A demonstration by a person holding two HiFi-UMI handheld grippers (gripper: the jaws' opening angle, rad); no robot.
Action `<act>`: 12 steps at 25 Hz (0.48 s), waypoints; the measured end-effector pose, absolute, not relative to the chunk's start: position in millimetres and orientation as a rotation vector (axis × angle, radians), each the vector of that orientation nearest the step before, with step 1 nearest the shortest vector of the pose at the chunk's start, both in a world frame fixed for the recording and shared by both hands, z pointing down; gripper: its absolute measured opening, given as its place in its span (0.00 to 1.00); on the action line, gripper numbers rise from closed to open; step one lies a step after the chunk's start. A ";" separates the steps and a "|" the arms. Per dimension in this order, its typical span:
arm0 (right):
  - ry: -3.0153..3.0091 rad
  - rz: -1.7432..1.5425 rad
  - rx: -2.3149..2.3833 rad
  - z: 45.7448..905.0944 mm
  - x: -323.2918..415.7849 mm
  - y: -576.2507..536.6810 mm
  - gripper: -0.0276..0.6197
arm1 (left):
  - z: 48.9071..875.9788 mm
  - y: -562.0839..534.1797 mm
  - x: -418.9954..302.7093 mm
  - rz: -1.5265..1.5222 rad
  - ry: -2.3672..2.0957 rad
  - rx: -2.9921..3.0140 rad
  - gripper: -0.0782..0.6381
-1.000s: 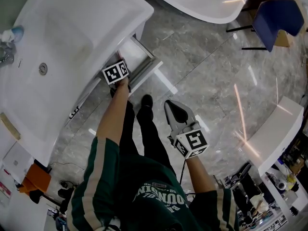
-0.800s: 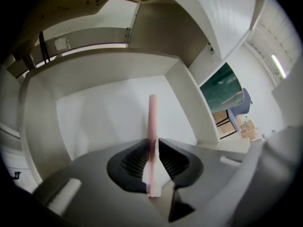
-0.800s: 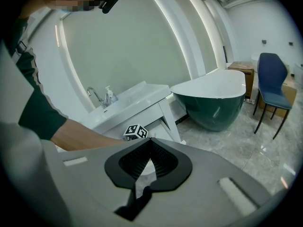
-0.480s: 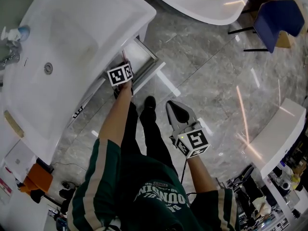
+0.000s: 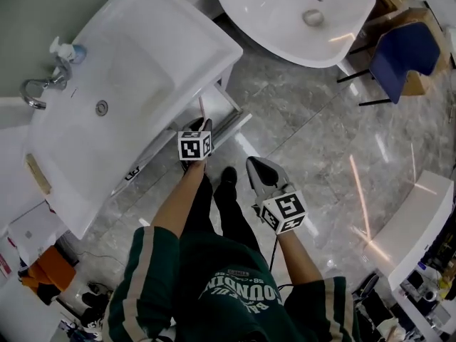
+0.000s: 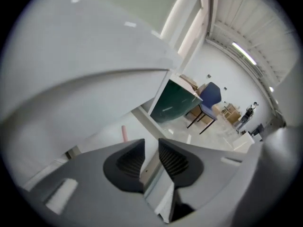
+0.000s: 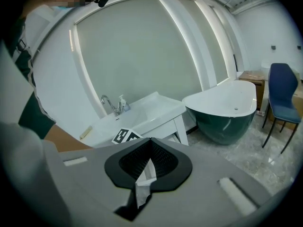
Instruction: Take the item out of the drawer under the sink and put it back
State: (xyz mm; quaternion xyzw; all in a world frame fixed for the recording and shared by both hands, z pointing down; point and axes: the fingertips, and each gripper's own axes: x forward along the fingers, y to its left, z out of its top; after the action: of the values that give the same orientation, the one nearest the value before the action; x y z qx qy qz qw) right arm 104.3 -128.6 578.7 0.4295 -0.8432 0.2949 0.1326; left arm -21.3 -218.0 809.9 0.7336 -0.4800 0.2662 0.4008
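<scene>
- A white rectangular ceramic sink [image 5: 142, 55] fills the upper left of the head view. A chrome tap [image 5: 35, 87] and a small pump bottle [image 5: 65, 48] stand at its back edge.
- The left gripper [image 5: 198, 125] is raised in front of the sink's front edge, its marker cube facing up, at the end of a bare forearm.
- A thin, straight pink stick [image 5: 201, 108] rises from this gripper's tips. It reaches up across the sink's front edge and is clear of the drawer.
- In the left gripper view [image 6: 151, 143] the jaws stand only a narrow slot apart. The stick's [image 6: 124, 133] blunt, rounded pink end shows just over the tip of the left jaw. It is plain and pale, with no marking I can read. That jaw hides the spot where the pads meet the stick.
- The white drawer [image 5: 226, 109] under the sink is pulled out, just right of the stick. I cannot make out what lies inside it.
- The right gripper [image 5: 255, 164] hangs over the grey marble floor [image 5: 313, 141], beside the person's dark trouser legs. It is well apart from the drawer.
- In the right gripper view [image 7: 150, 143] the ribbed black pads are pressed together with nothing between them.
- An oval bathtub [image 5: 271, 27], white inside and dark green outside [image 7: 222, 122], stands further right.
- A blue chair [image 5: 406, 52] on thin black legs stands at the far right.
</scene>
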 end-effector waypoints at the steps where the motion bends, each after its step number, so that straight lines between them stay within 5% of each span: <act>1: -2.457 0.844 1.242 571.3 103.9 -128.2 0.05 | 794.7 -213.8 -20.7 0.670 -1.211 1.882 0.25; 12: -2.603 0.702 1.159 498.0 79.0 -125.1 0.05 | 628.6 -194.8 -43.9 0.575 -1.310 2.177 0.23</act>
State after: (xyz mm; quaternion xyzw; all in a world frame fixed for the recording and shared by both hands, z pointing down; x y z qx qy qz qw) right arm 79.0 -125.1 498.0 0.3930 -0.8821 0.2381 0.1034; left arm -43.9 -194.8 628.6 0.8057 -0.4850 0.2129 0.2650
